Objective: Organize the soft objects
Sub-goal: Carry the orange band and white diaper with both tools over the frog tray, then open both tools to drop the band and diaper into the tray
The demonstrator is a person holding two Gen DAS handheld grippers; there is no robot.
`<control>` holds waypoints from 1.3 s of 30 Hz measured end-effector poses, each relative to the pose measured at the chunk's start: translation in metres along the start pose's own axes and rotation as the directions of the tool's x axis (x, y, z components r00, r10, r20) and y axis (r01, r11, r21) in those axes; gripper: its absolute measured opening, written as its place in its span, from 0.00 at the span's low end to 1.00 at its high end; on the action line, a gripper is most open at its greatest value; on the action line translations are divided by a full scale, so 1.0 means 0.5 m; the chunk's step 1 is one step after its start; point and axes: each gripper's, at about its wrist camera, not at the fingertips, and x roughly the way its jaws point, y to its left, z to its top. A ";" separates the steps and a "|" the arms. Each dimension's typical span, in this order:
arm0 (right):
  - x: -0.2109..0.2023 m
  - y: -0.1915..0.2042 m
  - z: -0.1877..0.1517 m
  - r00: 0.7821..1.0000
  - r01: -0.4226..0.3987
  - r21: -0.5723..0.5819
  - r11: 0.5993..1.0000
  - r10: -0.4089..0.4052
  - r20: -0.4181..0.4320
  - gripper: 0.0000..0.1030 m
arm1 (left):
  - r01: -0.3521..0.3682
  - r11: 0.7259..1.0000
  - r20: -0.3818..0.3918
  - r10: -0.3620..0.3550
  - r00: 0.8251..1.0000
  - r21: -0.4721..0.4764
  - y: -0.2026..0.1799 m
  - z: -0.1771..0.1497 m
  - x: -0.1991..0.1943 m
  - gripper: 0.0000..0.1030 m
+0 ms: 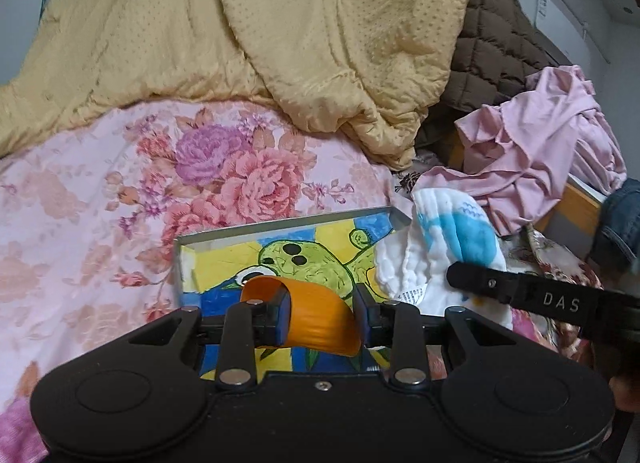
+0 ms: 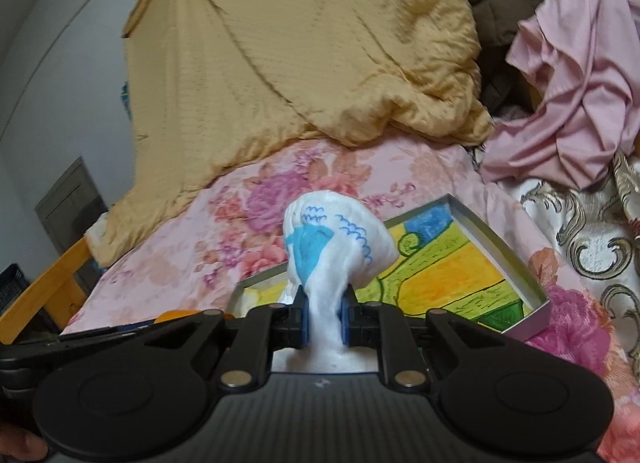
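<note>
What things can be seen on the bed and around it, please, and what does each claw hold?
quilt: one, yellow, crumpled at the back of the bed
floral bedsheet: one, pink, covering the bed
framed painting: one, yellow, green and blue, flat on the bedsheet
quilted jacket: one, brown, behind the quilt at right
pink garment: one, bunched at right
orange band: one, curled between the left claw's pads
white cloth: one, with blue print, pinched by the right claw
left claw: black, shut on the band
right claw: black, shut on the cloth
</note>
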 end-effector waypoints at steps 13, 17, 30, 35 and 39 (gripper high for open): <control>0.104 -0.060 0.001 0.996 0.014 0.100 0.995 -0.005 -0.089 0.17 | -0.052 0.990 -0.140 0.033 0.990 -0.135 0.042 -0.009 0.138 0.33; 0.117 -0.061 0.000 0.995 0.015 0.108 0.994 -0.004 -0.101 0.18 | -0.068 0.989 -0.154 0.047 0.987 -0.134 0.040 -0.016 0.151 0.33; 0.117 -0.077 -0.007 0.988 0.060 0.116 0.991 -0.043 -0.146 0.40 | -0.099 0.991 -0.165 0.082 0.983 -0.095 0.036 -0.021 0.136 0.42; 0.098 -0.083 -0.006 0.987 0.077 0.108 0.991 -0.061 -0.145 0.50 | -0.107 0.991 -0.175 0.091 0.980 -0.085 0.032 -0.027 0.125 0.49; 0.075 -0.080 -0.008 0.985 0.101 0.074 0.992 -0.089 -0.145 0.56 | -0.119 0.991 -0.174 0.107 0.979 -0.060 0.022 -0.032 0.111 0.61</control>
